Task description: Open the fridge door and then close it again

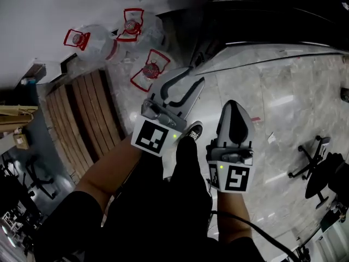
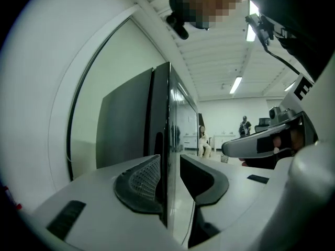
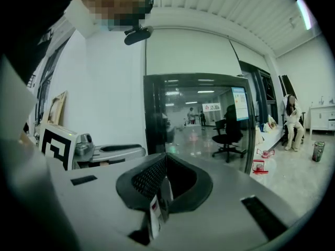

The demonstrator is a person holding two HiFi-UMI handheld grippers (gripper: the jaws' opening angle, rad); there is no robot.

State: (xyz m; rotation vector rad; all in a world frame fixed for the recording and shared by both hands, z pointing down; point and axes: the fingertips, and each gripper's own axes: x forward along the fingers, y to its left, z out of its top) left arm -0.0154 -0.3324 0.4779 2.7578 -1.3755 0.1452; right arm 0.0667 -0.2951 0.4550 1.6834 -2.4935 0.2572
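The fridge is the dark cabinet at the top of the head view, ahead of both grippers. My left gripper is open, its two fingers spread apart with nothing between them. In the left gripper view the fridge stands just ahead, and its front edge shows through the gap of the left gripper. My right gripper hangs beside the left one and is shut. In the right gripper view the right gripper has its tips together, facing the fridge's reflective glass door.
Three big water bottles with red handles lie on the floor at the upper left, next to wooden slats. An office chair stands at the right. My shoe is between the grippers. A person sits far off.
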